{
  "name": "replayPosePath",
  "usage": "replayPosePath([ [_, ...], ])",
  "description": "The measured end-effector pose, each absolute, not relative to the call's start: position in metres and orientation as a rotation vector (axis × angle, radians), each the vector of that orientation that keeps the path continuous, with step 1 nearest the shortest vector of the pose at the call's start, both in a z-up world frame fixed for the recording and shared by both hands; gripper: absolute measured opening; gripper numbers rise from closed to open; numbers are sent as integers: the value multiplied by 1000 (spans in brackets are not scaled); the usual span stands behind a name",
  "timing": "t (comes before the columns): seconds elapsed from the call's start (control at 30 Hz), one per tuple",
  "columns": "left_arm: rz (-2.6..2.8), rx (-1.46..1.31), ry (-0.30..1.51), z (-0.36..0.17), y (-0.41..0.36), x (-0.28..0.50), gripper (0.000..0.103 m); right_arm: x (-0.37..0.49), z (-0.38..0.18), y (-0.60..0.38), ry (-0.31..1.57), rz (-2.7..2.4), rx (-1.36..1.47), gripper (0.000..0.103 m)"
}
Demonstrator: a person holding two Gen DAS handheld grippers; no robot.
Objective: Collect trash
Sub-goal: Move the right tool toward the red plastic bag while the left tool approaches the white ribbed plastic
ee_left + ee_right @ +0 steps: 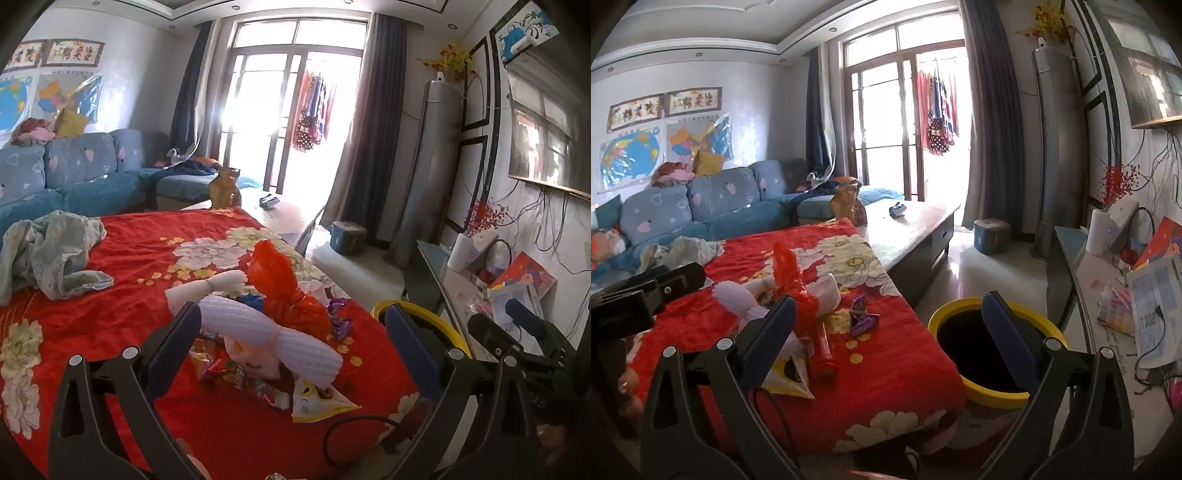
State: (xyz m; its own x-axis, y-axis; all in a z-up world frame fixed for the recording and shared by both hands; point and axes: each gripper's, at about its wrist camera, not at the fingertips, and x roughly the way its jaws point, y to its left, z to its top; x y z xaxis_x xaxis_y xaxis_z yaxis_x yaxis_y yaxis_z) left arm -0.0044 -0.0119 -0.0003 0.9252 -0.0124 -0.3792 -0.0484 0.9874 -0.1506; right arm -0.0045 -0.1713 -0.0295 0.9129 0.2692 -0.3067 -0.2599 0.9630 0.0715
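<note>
A pile of trash lies on the red flowered cloth [122, 306]: a white foam net sleeve [269, 336], a knotted red plastic bag [284, 288], purple candy wrappers [340, 325], a yellow-white snack packet [317, 400] and a colourful wrapper [236, 373]. My left gripper [295, 343] is open, its fingers either side of the pile and above it. My right gripper [886, 332] is open and empty, between the pile and the yellow-rimmed bin [993, 343]. The purple wrappers [862, 319] and red bag [794, 284] show in the right wrist view. The bin's rim [436, 314] shows beside the left gripper's right finger.
A crumpled pale cloth [51, 251] lies at the table's far left. A brown paper bag [847, 203] stands at the cloth's far edge. A blue sofa [701, 206] is behind. A side desk [1115, 306] with papers is right of the bin. A black cable [354, 428] loops at the near edge.
</note>
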Motion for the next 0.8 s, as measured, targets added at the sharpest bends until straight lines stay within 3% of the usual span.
replayPosePath([
  [0.8,2,-160,397,0,-14,-4,97,-1,-30,-170,329,274,30,92],
])
